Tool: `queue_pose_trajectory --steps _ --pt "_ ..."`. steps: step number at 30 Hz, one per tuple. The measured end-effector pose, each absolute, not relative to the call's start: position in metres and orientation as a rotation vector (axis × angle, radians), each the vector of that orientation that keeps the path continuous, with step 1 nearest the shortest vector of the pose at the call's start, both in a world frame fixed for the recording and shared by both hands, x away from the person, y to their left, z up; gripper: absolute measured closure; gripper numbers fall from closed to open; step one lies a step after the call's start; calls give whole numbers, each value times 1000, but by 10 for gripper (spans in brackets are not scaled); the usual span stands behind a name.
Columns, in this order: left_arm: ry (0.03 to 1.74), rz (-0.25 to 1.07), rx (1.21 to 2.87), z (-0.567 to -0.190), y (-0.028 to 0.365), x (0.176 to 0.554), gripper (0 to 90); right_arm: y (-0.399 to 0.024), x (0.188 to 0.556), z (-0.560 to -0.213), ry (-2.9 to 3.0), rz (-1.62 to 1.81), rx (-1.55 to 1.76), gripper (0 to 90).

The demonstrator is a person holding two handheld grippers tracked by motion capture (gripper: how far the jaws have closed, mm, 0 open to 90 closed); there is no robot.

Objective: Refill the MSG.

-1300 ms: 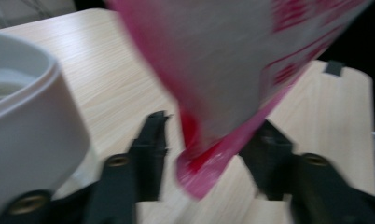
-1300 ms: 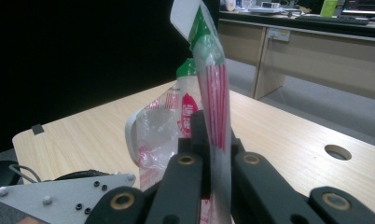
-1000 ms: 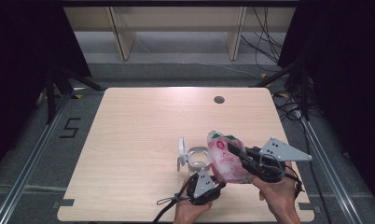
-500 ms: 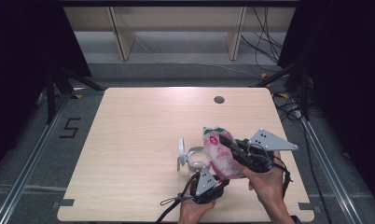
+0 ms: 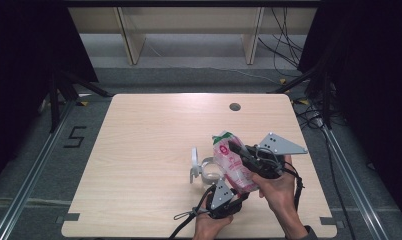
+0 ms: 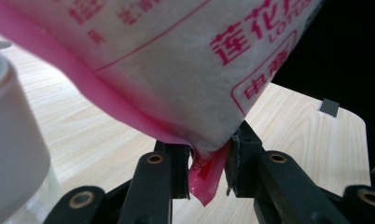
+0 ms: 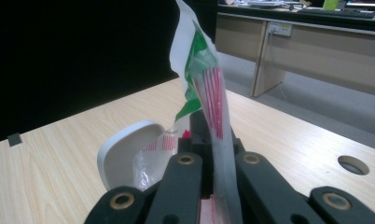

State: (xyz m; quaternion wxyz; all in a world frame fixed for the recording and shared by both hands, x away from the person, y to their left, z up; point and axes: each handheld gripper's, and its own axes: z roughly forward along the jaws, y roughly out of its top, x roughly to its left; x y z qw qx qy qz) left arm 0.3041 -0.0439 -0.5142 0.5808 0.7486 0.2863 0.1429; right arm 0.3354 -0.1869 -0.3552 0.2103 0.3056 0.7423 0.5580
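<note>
— High view first: we hold the pink-and-white bag (image 5: pixel 232 165) in the air just right of the clear jar (image 5: pixel 209 171), which stands on the table (image 5: pixel 149 150) with its white lid (image 5: pixel 194 159) flipped open on the far-left side.

— And our right gripper (image 5: pixel 239 150)?

— Jaws pressed shut on the bag's upper edge, above and right of the jar — the right gripper view shows the thin plastic pinched flat between them.

— The left gripper (image 5: pixel 228 196)?

— Below the bag, nearer us than the jar. In the left gripper view its jaws stand a little apart around the bag's pink bottom corner (image 6: pixel 205 179); we cannot tell whether the pads press it.
</note>
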Motion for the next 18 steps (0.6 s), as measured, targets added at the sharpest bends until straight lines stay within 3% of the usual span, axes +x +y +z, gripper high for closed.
queue_pose_trajectory --steps 18 --pt "674 368 1717 -516 -53 306 739 -174 346 -359 2069 1526 852 900"
